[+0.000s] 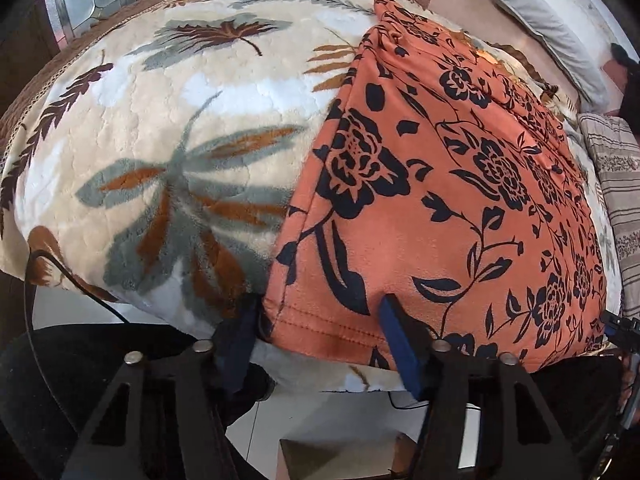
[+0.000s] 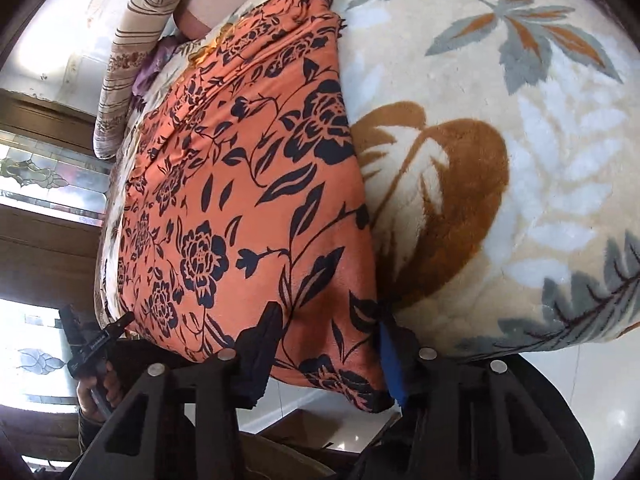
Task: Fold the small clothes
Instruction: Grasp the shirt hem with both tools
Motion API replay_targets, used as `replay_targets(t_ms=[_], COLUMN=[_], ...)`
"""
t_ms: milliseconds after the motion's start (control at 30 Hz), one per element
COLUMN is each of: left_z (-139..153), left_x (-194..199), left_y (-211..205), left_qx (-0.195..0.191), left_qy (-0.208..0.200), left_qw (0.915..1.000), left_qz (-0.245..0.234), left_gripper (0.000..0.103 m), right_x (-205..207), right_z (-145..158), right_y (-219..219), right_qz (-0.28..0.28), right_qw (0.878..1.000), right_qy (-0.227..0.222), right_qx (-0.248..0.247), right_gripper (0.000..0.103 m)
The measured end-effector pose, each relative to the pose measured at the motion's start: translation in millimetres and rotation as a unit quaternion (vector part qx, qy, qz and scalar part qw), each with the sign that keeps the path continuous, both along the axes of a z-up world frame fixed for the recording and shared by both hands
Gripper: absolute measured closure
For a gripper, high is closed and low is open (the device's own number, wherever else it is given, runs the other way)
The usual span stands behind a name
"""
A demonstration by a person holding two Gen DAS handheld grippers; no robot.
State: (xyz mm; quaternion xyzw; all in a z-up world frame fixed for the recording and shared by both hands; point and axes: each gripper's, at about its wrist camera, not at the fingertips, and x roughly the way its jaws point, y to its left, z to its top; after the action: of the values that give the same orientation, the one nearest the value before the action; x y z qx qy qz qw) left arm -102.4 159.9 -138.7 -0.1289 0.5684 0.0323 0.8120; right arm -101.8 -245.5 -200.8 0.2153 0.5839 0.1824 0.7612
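Note:
An orange garment with a black flower print (image 1: 440, 200) lies flat on a cream blanket with a leaf pattern (image 1: 160, 120). Its stitched hem runs along the bed's near edge. My left gripper (image 1: 320, 308) straddles the near left corner of the hem. One finger stands at the cloth's side edge and the other rests on top, with a wide gap between them. My right gripper (image 2: 328, 314) straddles the garment's (image 2: 240, 200) other near corner the same way, one finger on the cloth and the other at its edge. In neither view is the cloth pinched.
A grey pillow (image 1: 552, 28) and a striped pillow (image 1: 616, 184) lie at the far side of the bed. White floor tiles (image 1: 304, 420) show below the bed's edge. A black cable (image 1: 60, 272) hangs over the blanket's corner. A hand (image 2: 96, 388) holds the left gripper.

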Motion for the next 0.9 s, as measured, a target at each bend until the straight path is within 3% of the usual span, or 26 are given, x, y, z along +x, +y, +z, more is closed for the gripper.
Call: replay_targets(t_ms=[33,100,233,267,333,367,400,467,500,533,600,633,767,900], left_z=[0.7,4.0,7.4,7.8,9.3,10.5,11.2,9.8,8.2,7.6,9.2,11.2,23.6,24.2], left_x=[-0.4,-0.9,0.6,1.0,0.4,1.0,1.8,5.4,7.2,8.3,11.4,17.0,22.2,27.4], left_y=[0.7,2.2,2.9,1.1,2.1,0.7,2.0,2.6,1.8,0.8,-2.6,-5.4,-11.8,-18.9], left_qx=[0.0,-0.006,-0.005,0.001,0.016,0.021,0.025,0.023,0.019,0.02,0.025,0.025,0.042,0.048], left_qy=[0.0,-0.003,-0.009,-0.009,-0.016,-0.019,-0.023,-0.021,-0.016,-0.011,-0.011,-0.011,-0.027,-0.027], left_qw=[1.0,1.0,0.9999,0.9999,0.9997,0.9996,0.9994,0.9995,0.9997,0.9997,0.9995,0.9995,0.9987,0.9984], left_qz=[0.0,-0.001,-0.005,-0.008,-0.002,0.002,0.007,0.009,0.001,-0.002,-0.013,-0.015,-0.013,-0.017], left_gripper=[0.058,0.08,0.084,0.083,0.06,0.039,0.034,0.036,0.06,0.075,0.094,0.094,0.094,0.094], right_x=[-0.5,-0.7,-0.3,-1.0,-2.4,-3.2,-3.3,-1.3,-0.5,0.4,1.1,1.2,-3.9,-2.2], right_z=[0.6,1.0,1.5,2.3,3.7,2.9,1.1,0.5,0.6,0.5,-0.5,-1.5,7.8,1.7], right_y=[0.9,2.1,3.8,3.5,3.2,3.1,3.8,6.1,7.2,8.2,5.8,2.4,-5.7,-0.3], right_qz=[0.004,0.008,0.008,0.007,0.002,0.001,0.006,0.014,0.017,0.021,0.021,0.016,-0.001,0.0], right_qw=[1.0,1.0,1.0,1.0,1.0,1.0,1.0,1.0,1.0,1.0,1.0,1.0,0.999,0.999], right_qy=[-0.002,-0.002,0.001,0.001,-0.005,-0.003,0.001,0.0,-0.001,0.0,0.006,0.01,-0.009,0.0], right_qx=[0.0,-0.004,-0.008,-0.008,-0.007,-0.004,0.002,-0.004,-0.008,-0.009,-0.008,0.006,0.045,0.036], right_gripper=[0.05,0.05,0.053,0.053,0.051,0.045,0.041,0.04,0.04,0.042,0.077,0.093,0.093,0.089])
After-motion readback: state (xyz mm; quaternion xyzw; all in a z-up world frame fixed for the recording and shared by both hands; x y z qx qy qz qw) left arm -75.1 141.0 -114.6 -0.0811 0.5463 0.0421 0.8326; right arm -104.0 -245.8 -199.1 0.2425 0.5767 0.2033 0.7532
